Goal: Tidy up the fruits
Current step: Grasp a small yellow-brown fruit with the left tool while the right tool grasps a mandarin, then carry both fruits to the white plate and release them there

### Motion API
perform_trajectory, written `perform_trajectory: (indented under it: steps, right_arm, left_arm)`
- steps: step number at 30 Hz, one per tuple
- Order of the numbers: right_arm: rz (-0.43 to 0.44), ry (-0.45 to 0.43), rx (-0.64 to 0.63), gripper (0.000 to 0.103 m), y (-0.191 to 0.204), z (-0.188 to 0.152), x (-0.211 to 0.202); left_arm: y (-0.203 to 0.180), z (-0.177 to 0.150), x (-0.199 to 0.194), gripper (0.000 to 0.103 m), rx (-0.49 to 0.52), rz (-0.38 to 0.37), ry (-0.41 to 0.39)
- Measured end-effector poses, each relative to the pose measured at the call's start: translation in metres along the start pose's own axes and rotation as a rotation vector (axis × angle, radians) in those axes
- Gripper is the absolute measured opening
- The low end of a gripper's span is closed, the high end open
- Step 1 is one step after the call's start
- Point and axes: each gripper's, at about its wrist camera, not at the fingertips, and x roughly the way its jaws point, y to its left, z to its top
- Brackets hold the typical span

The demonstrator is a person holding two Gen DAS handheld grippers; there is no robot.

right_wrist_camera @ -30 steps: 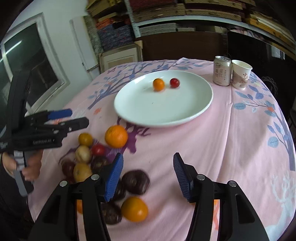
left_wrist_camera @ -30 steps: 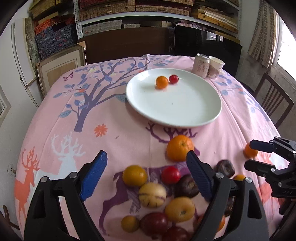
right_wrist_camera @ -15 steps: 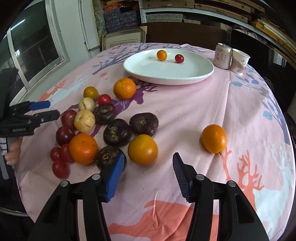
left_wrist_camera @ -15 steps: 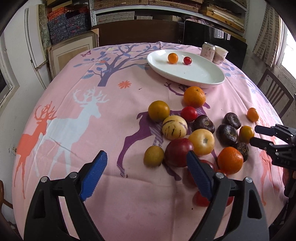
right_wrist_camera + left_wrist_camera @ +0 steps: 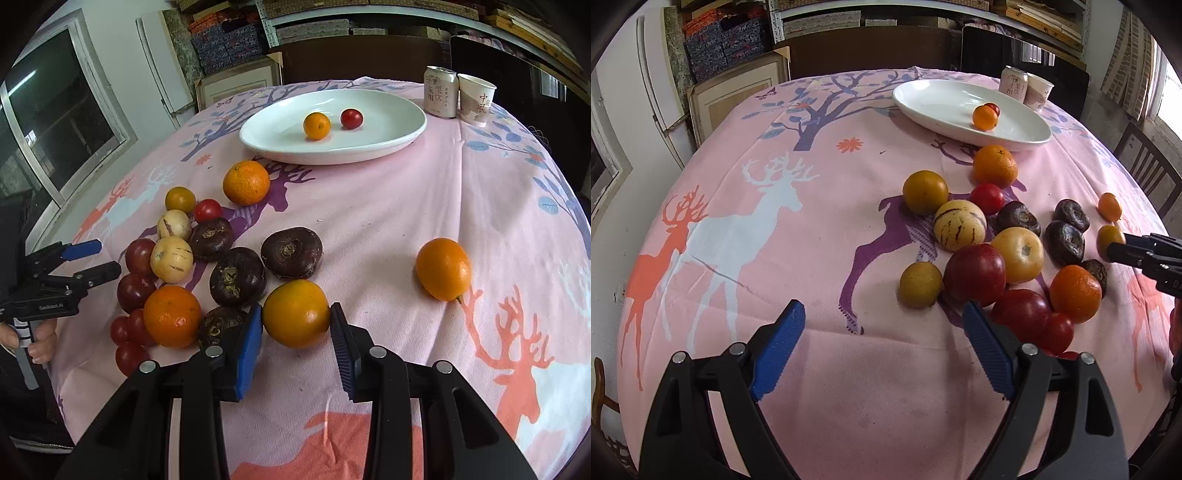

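White plate [image 5: 388, 144] holding small orange [image 5: 316, 126] and cherry tomato [image 5: 351, 118], right gripper [image 5: 296, 334] closing around yellow-orange fruit [image 5: 295, 314], left gripper [image 5: 882, 343] open.

This looks like a lived-in room of a home that doubles as storage, centred on a round table [image 5: 775, 258] under a pink cloth printed with deer and trees. Behind the table, shelves [image 5: 332, 22] hold stacked boxes and patterned fabric-covered cases [image 5: 731, 44], with a framed panel [image 5: 738, 92] leaning below them. To one side of the table stands a wooden chair [image 5: 1145, 162] by a curtained window [image 5: 1171, 74]; on its far edge sit a drink can [image 5: 439, 92] and a paper cup [image 5: 476, 99].
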Motion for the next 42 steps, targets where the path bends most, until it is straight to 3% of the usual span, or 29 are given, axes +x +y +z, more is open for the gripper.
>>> perform_trajectory:
  steps: [2,5,11,13,14,19,23,27,29,33,37,40,41,42]
  right_arm:
    - [-0.005,-0.005,0.013,0.038,-0.004,-0.003,-0.004]
    - [-0.005,-0.006,0.027,0.038,-0.008,-0.008,-0.008]
    - [-0.006,-0.014,0.033,0.038,-0.009,-0.011,-0.012]
    - [-0.005,-0.019,0.03,0.038,-0.008,-0.01,-0.014]
    - [-0.003,-0.023,0.03,0.038,-0.008,-0.009,-0.015]
    - [-0.014,-0.067,0.026,0.038,-0.01,0.007,-0.023]
    - [-0.049,-0.151,0.005,0.038,-0.011,0.038,-0.031]
    - [-0.084,-0.275,0.016,0.038,-0.012,0.081,-0.025]
    - [-0.081,-0.294,0.054,0.038,-0.015,0.099,-0.013]
    - [-0.073,-0.258,0.12,0.038,-0.022,0.125,0.025]
    - [-0.059,-0.168,0.191,0.038,-0.034,0.135,0.059]
    - [-0.055,-0.139,0.229,0.038,-0.04,0.137,0.072]
    - [-0.055,-0.137,0.243,0.038,-0.042,0.137,0.073]
    - [-0.056,-0.138,0.253,0.039,-0.044,0.137,0.073]
  left_arm:
    - [-0.001,0.0,0.005,0.085,0.02,0.01,0.011]
    - [-0.002,0.001,0.013,0.076,0.043,-0.001,0.029]
    - [-0.008,0.011,0.027,0.05,0.075,-0.048,0.033]
    - [-0.013,0.014,0.028,0.029,0.084,-0.076,0.029]
    - [-0.015,0.014,0.027,0.026,0.092,-0.089,0.025]
    - [-0.01,0.022,0.021,0.026,0.064,-0.099,0.021]
    - [-0.003,0.058,-0.006,0.026,0.011,-0.127,-0.076]
    - [-0.02,0.11,-0.01,0.026,-0.018,-0.054,-0.187]
    - [-0.033,0.135,0.001,0.026,-0.04,-0.018,-0.22]
    - [-0.054,0.172,0.044,0.026,-0.073,-0.066,-0.124]
    - [-0.066,0.183,0.084,0.026,-0.096,-0.079,-0.031]
    - [-0.068,0.186,0.096,0.027,-0.109,-0.073,-0.024]
    - [-0.067,0.187,0.098,0.03,-0.123,-0.083,-0.018]
    - [-0.065,0.188,0.098,0.046,-0.145,-0.098,-0.013]
